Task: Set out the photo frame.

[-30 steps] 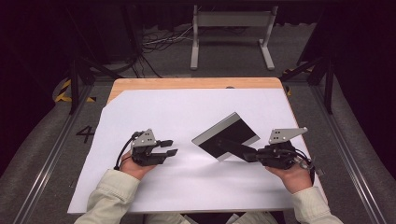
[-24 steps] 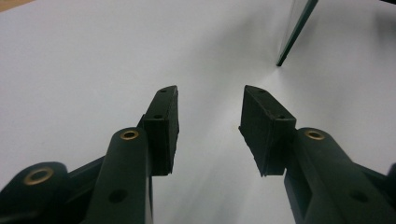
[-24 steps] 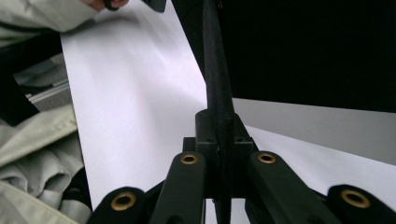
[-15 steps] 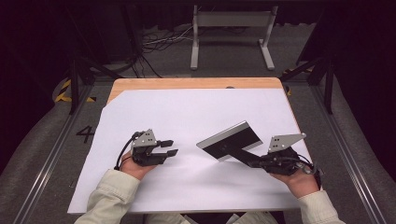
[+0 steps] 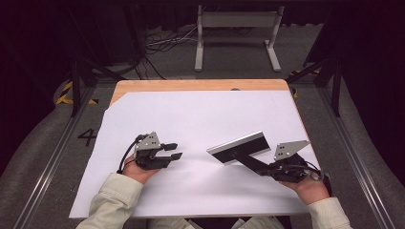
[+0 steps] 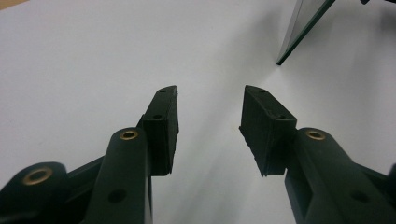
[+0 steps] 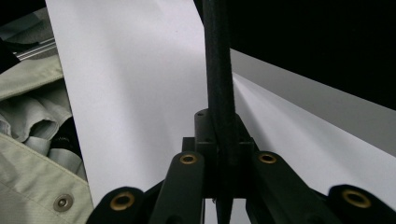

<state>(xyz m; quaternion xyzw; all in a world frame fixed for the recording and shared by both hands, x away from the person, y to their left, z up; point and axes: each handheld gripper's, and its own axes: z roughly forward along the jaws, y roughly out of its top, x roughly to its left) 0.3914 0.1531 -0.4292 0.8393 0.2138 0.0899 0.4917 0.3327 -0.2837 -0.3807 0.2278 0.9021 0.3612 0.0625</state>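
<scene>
Item: dark flat panel (image 5: 241, 148), thin and rectangular, with a pale strip along its upper long edge; location, right half of the desk (image 5: 191, 86), over the white sheet (image 5: 200, 119) that covers most of the wooden top; attitude, tilted, its lower left corner down near the sheet and its right end raised. Holder: right hand-held gripper (image 5: 260, 166), jaws clamped tight on the panel's lower edge, the panel projecting up and to the left from them; in the right gripper view the panel (image 7: 219, 70) is seen edge-on as a narrow dark bar rising from between the closed pads of the gripper (image 7: 219, 140) (a pale sleeve (image 7: 32, 154) lies at the left of that view). Second tool: left hand-held gripper (image 5: 173, 151), on the left half of the desk, low over the sheet, pointing right toward the panel and well apart from it; jaws moderately parted, nothing between them; in the left gripper view the gripper (image 6: 209, 126) shows bare white sheet (image 6: 93, 70) in the gap between its pads, with the panel's near corner (image 6: 299, 32) at the upper right. Surroundings: dark floor beyond the desk; a grey metal stand (image 5: 236, 33) on the floor past the far edge; loose cables (image 5: 162, 43) to its left.
</scene>
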